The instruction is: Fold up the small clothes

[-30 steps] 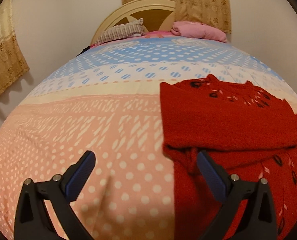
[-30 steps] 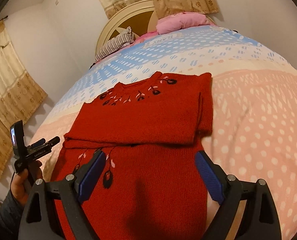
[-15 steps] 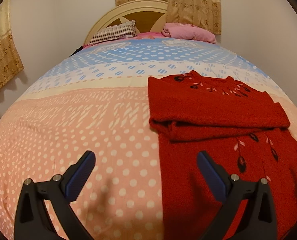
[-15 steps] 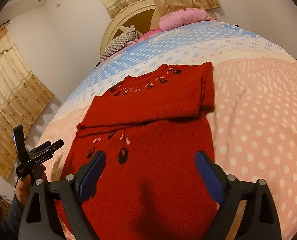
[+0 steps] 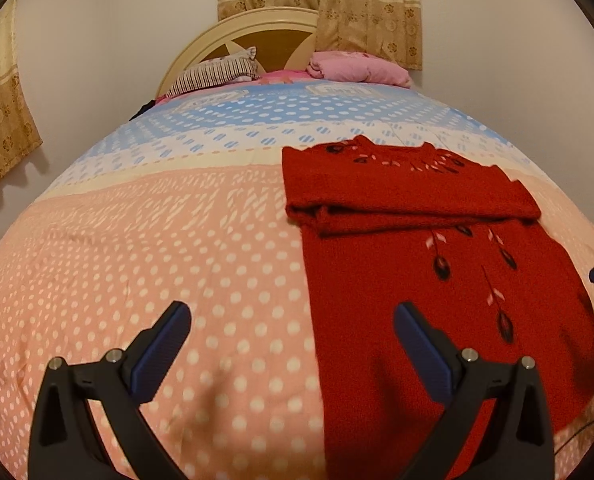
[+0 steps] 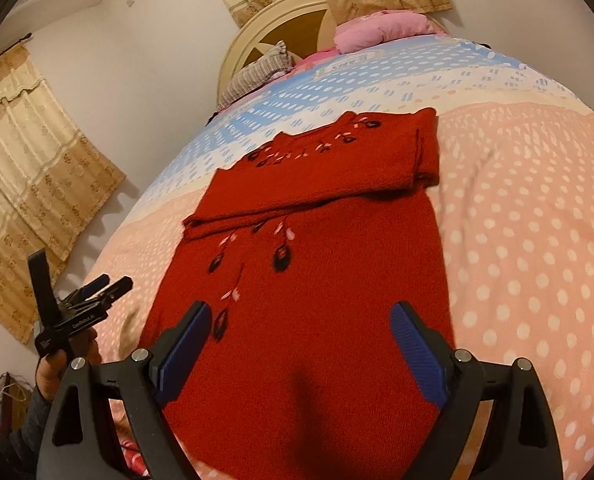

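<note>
Left wrist view: your left gripper (image 5: 293, 334) hangs above the bedspread (image 5: 157, 240), jaws spread wide, nothing between them. The red knitted sweater (image 5: 437, 264) lies flat to your right of centre, neckline toward the headboard (image 5: 257, 36). Its sleeves are folded across the chest, forming a thick band whose lower edge runs roughly level across the body. The sweater's left side edge runs down between your two fingers; the right finger (image 5: 421, 344) sits over red knit, the left over dotted pink cloth. Wide bare bedspread lies to the left. A striped pillow (image 5: 213, 74) and pink pillow (image 5: 357, 66) sit at the head, well apart from the sweater.

Right wrist view: your right gripper (image 6: 301, 344) is also wide open and holds nothing, both fingers over the sweater's (image 6: 309, 280) lower body. The hem is hidden beneath the gripper. Open bedspread (image 6: 529, 240) extends to the right. The left gripper (image 6: 79, 312) shows at the left, off the sweater's edge.
</note>
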